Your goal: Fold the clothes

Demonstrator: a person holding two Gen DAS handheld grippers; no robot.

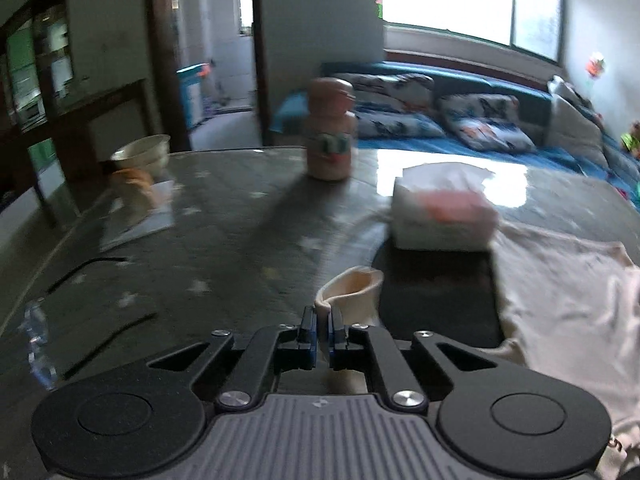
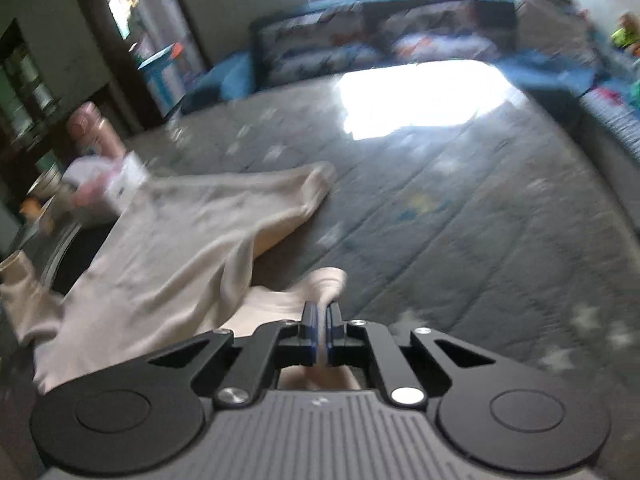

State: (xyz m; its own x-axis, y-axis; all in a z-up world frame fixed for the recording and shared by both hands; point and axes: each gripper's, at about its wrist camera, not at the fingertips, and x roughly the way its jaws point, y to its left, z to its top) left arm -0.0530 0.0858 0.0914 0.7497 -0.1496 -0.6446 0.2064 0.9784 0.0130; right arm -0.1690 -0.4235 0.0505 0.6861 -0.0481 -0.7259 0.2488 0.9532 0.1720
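Cream garment, rumpled, spread on table, two edges pinched up

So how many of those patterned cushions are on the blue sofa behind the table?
3 show in the left wrist view, along the blue sofa: one patterned cushion at its left end, one lying below it, one further right. Blur may hide others.

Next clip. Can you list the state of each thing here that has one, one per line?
Left claw: shut on a sleeve cuff of the shirt.
Right claw: shut on a fold of the shirt.
Shirt: cream, unfolded, part spread on the table, part lifted.
Tissue box: open, a tissue sticking out.
Bottle: upright, capped.
Bowl: upright; contents hidden.
Table: covered by a grey patterned cloth.
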